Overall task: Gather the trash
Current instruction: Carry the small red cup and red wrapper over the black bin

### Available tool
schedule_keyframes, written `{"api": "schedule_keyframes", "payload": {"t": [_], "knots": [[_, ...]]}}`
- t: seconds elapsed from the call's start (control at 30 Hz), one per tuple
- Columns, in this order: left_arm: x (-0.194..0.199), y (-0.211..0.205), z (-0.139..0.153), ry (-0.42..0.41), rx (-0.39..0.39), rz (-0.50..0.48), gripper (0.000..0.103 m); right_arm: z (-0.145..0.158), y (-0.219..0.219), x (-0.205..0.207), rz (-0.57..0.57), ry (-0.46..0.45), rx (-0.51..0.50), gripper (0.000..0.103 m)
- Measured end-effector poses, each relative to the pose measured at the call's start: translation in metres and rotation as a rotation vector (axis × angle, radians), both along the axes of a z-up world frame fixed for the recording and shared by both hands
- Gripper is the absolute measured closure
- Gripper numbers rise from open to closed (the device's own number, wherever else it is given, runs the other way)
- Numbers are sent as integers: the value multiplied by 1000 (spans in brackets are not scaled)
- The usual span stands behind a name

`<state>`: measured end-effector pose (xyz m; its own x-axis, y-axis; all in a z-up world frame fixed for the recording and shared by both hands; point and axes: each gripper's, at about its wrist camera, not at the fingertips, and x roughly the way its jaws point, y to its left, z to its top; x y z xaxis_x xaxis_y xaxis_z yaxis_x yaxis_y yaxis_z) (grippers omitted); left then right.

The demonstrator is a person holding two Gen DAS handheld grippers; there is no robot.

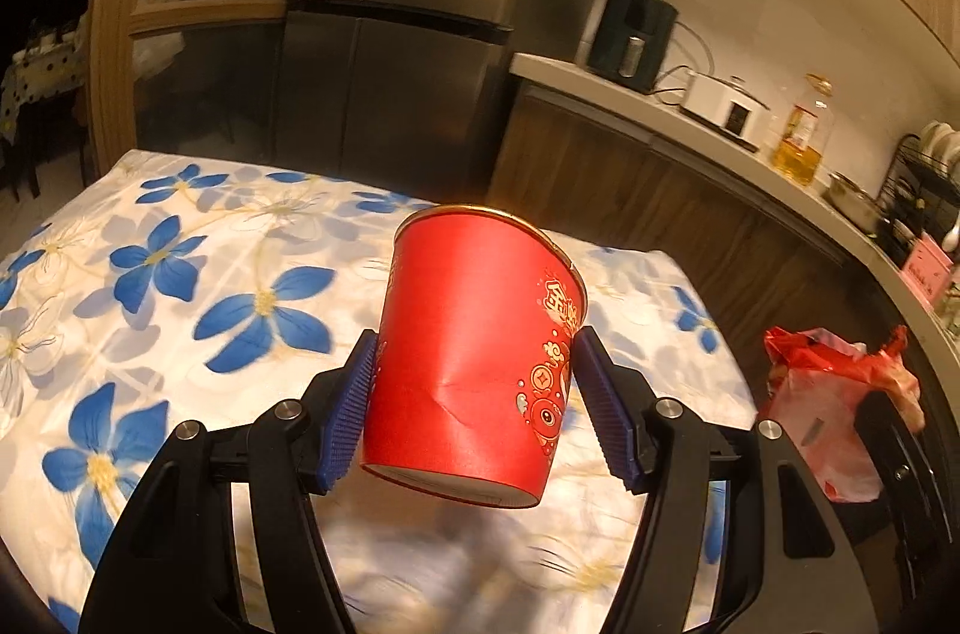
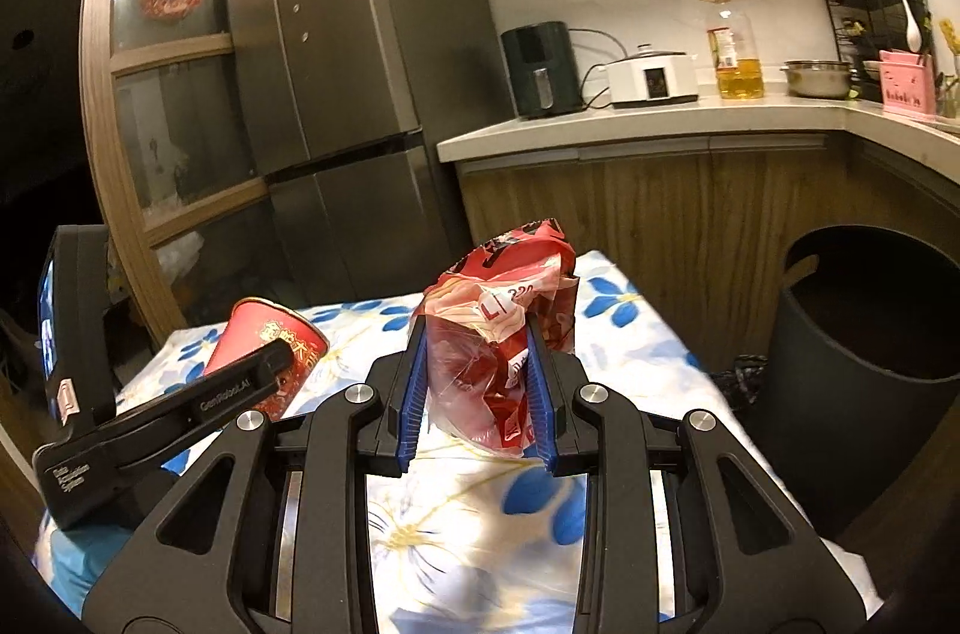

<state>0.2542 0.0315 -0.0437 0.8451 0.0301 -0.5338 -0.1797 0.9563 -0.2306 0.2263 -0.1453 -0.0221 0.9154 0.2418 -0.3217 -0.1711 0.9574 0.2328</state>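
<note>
We see left gripper [image 1: 474, 388] clamped on red paper cup [image 1: 474, 364], lifted clear above floral tablecloth [image 1: 150, 274]. Right gripper [image 2: 477, 385] pinches crumpled red wrapper [image 2: 504, 334] over table, near dark bin [image 2: 870, 328].

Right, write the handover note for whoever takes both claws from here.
Left claw: shut on the red paper cup, lifted and tilted above the flowered tablecloth.
Right claw: shut on the crumpled red plastic wrapper, also off the table.
Dark bin: open, on the floor to the right of the table; its inside is too dark to read.
Done: both pieces picked up.
Left: carry each over the bin and release.
</note>
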Motion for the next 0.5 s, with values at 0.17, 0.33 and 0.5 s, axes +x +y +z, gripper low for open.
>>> {"api": "schedule_keyframes", "payload": {"t": [0.17, 0.33, 0.5], "knots": [[-9, -36, 11, -24, 7, -58, 40, 8, -27, -14, -37, -19, 7, 74], [-12, -75, 22, -48, 15, -129, 40, 18, -62, -27, -89, -46, 16, 74], [-12, -122, 33, -78, 30, -213, 40, 26, -104, -36, -162, -70, 20, 74]]}}
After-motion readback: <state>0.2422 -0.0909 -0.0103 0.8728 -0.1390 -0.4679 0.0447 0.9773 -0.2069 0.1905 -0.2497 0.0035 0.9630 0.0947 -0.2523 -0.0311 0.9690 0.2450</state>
